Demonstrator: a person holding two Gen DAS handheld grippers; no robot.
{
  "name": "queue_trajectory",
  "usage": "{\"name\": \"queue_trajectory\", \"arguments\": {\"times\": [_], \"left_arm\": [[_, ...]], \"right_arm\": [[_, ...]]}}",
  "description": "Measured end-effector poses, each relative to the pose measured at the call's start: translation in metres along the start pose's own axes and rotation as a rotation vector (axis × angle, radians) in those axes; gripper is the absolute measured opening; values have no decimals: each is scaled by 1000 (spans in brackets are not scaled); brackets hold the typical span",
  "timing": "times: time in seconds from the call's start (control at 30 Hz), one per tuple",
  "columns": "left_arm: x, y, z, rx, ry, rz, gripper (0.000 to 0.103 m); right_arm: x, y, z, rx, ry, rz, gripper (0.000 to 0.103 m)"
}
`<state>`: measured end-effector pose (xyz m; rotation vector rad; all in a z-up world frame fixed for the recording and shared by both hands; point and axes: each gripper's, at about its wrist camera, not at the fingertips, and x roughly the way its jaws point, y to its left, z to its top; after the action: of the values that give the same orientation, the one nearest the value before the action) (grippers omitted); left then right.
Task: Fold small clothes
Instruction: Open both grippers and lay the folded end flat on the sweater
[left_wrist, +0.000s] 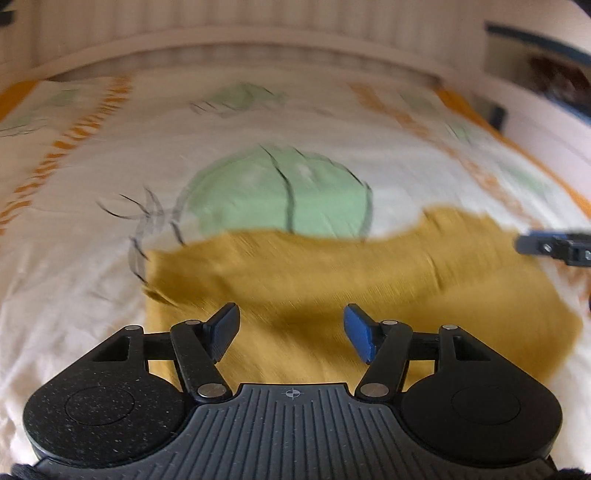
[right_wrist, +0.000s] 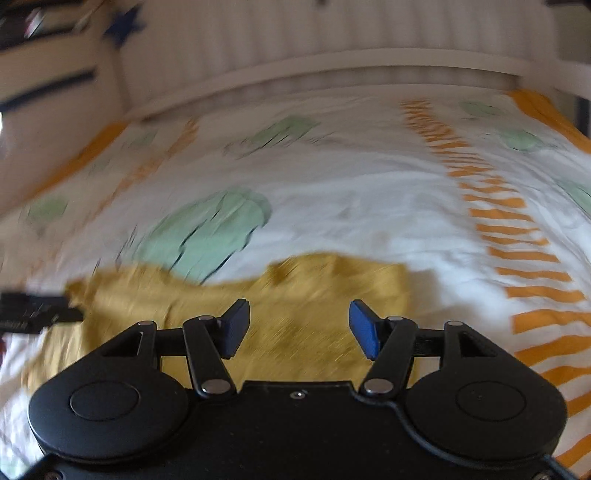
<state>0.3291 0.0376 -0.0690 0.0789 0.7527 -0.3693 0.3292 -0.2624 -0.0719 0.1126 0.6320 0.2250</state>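
Note:
A mustard-yellow garment lies spread on the bed, and it also shows in the right wrist view. My left gripper is open and empty, hovering over the garment's near left part. My right gripper is open and empty over the garment's near right part. The right gripper's tip shows at the right edge of the left wrist view; the left gripper's tip shows at the left edge of the right wrist view. Both views are motion-blurred.
The bed sheet is white with green blobs and orange striped bands. A white slatted headboard stands at the far end. Shelves stand at the far left and a dark item at the far right.

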Motion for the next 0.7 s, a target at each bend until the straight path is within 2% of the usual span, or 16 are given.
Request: {"name": "queue_trajectory", "arguments": {"times": [0.13,0.3,0.37,0.6,0.7], "left_arm": [[18,-6,-7,47,66,-14,61],[33,-1,-10,-12,42,-1,61],[35,3,-9,-40,37,-5,61],[58,7,15,3,32,23,61],[71,17,26,-24,31,29,61]], "right_arm": [[11,24,-12,-124,86,27,63],[29,44,-24,-236,146,-6,63],[36,46,-24,-236,153,-9,63],[69,34,6,-186,161,-37,63],[82,27,19,-147,152,-40,63]]}}
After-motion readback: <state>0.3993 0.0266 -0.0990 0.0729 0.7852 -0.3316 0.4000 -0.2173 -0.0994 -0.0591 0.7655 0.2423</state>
